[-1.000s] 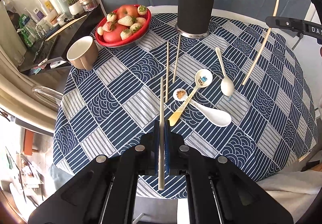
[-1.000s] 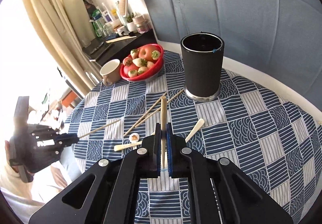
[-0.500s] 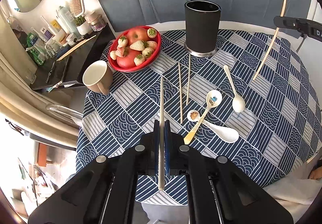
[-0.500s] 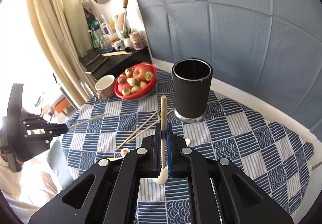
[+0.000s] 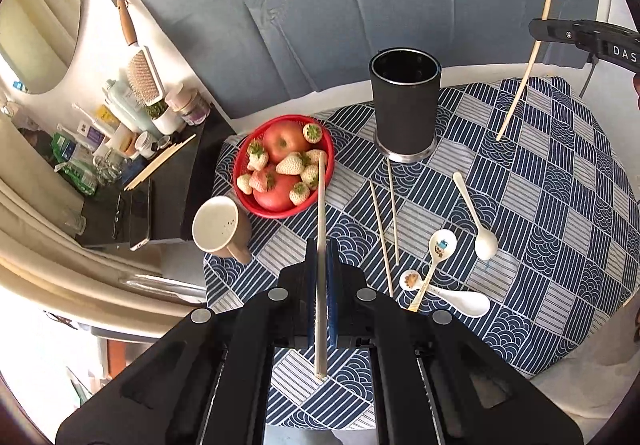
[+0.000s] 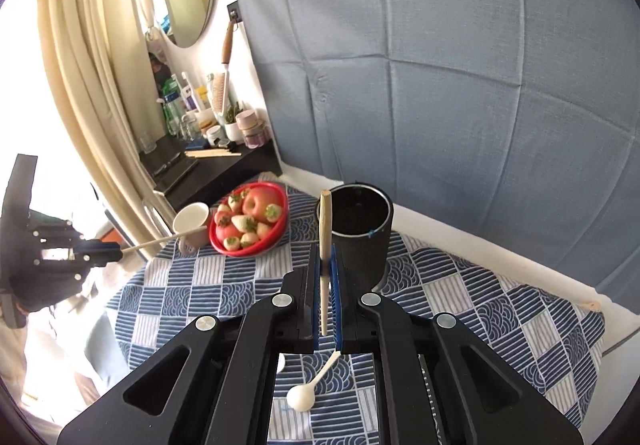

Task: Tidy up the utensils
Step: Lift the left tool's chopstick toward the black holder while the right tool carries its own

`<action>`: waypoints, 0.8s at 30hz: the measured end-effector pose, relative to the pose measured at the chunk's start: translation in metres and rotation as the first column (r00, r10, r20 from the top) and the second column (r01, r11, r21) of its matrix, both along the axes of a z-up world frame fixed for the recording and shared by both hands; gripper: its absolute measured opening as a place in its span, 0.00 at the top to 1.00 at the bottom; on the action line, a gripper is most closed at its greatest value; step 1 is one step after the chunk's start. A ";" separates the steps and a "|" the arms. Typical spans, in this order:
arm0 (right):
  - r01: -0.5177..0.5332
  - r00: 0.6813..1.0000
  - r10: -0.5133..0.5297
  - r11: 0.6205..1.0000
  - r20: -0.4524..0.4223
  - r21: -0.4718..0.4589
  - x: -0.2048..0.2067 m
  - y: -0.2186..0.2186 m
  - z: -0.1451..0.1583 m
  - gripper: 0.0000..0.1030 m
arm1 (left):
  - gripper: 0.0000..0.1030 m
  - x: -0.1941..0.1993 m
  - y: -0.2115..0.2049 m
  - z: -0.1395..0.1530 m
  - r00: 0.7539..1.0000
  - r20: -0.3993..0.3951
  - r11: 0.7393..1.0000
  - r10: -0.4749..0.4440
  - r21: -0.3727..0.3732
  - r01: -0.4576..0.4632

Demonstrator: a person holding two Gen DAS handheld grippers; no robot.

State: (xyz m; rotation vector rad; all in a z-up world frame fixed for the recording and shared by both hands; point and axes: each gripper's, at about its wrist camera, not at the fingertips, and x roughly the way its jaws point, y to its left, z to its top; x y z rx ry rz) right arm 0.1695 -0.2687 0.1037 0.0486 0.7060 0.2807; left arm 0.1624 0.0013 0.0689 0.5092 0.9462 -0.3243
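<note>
I hold both jaws clamped mid-shaft: left gripper (image 5: 321, 269) on one chopstick (image 5: 321, 205), right gripper (image 6: 325, 277) on another (image 6: 325, 229), holder (image 6: 360, 233) just ahead. Light, stiff, slippery; they may pivot.

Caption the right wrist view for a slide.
Right hand-held gripper holds a chopstick upright before the black utensil holder.
</note>
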 end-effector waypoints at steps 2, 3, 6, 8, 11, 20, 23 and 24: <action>0.013 1.000 -0.013 1.000 0.002 0.006 0.007 -0.001 0.006 0.95 | 0.95 0.009 -0.007 0.007 0.999 0.005 0.999 -0.032 0.013 0.032; 0.017 1.000 -0.017 1.000 0.002 0.007 0.012 -0.001 0.008 0.95 | 0.95 0.013 -0.010 0.010 0.999 0.005 0.999 -0.049 0.019 0.049; 0.032 0.999 -0.032 0.999 0.007 0.000 0.024 -0.001 0.012 0.95 | 0.95 0.023 -0.022 0.021 0.995 0.023 0.994 -0.099 0.052 0.097; 0.038 0.999 -0.038 0.999 0.010 0.000 0.031 -0.001 0.015 0.95 | 0.95 0.030 -0.030 0.028 0.991 0.031 0.990 -0.127 0.058 0.125; 0.043 0.999 -0.043 0.999 0.013 -0.004 0.044 -0.003 0.016 0.95 | 0.95 0.042 -0.043 0.035 0.985 0.035 0.983 -0.170 0.075 0.167; 0.043 0.999 -0.044 0.999 0.005 0.018 0.088 -0.022 0.018 0.95 | 0.95 0.083 -0.092 0.046 0.956 -0.027 0.951 -0.291 0.103 0.292; 0.054 0.998 -0.053 0.998 -0.018 0.041 0.102 -0.031 0.018 0.95 | 0.95 0.096 -0.110 0.043 0.942 -0.074 0.935 -0.328 0.115 0.334; 0.058 0.998 -0.057 0.997 -0.026 0.053 0.106 -0.034 0.018 0.95 | 0.95 0.101 -0.116 0.042 0.935 -0.094 0.930 -0.341 0.115 0.350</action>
